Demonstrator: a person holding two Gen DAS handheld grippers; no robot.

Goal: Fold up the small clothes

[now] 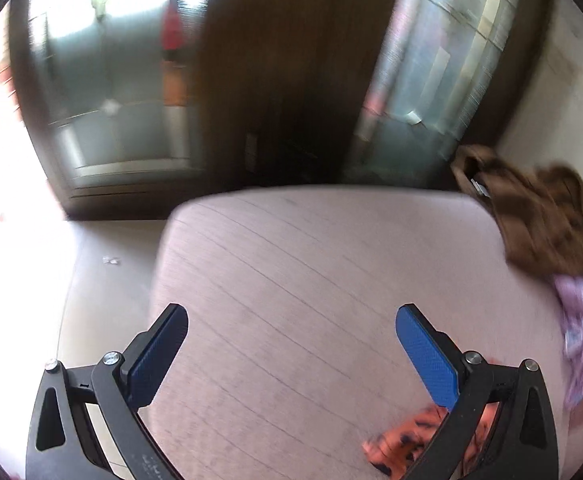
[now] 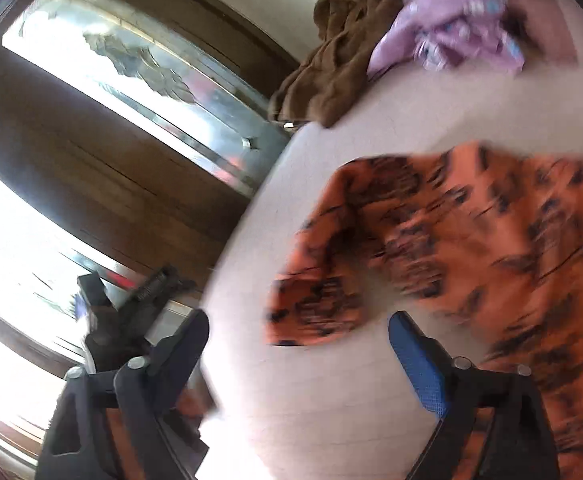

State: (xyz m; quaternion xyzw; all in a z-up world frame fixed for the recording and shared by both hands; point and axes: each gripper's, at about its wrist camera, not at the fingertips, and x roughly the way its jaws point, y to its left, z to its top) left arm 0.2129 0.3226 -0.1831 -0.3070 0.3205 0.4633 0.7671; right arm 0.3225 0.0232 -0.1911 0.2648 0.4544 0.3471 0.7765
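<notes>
Surface: pale pink desk (image 1: pixel 291 280) with fine seam lines, rounded far corner; floor and glass doors beyond.
Left gripper (image 1: pixel 291 316): jaws wide apart, nothing between them, only bare desk. Blue pads face each other.
Right gripper (image 2: pixel 297 322): jaws wide apart, nothing clamped. Orange shirt (image 2: pixel 471 248) lies just ahead of it, from 12 to 3 o'clock in the right wrist view; a sleeve-like flap of the shirt reaches toward the gap, but no pad presses on it.
Task item: orange shirt with dark print, spread loosely on the desk, rumpled, not squared. In the left wrist view only one edge shows, at 5 o'clock, partly behind the right-hand finger.
Pile: brown garment (image 2: pixel 331 60) at the far desk edge, 12 o'clock in the right view; lilac garment (image 2: pixel 451 32) touching it, at 1 o'clock. Both crumpled.
Count: grippers 2; garments 3 (1 orange, 1 brown, 1 lilac); folded 0, as far as visible.
Step (judgement): early. Orange shirt laid out, no fold visible; both grippers free, between grasps.
Next move (judgement): each gripper needs a pinch on a shirt edge or sleeve, low against the desk, then a carry across the body.
Risk (judgement): thin cloth may slip from the pads or bunch up.
Image quality: motion blur in both views; fine detail of the shirt unclear.
</notes>
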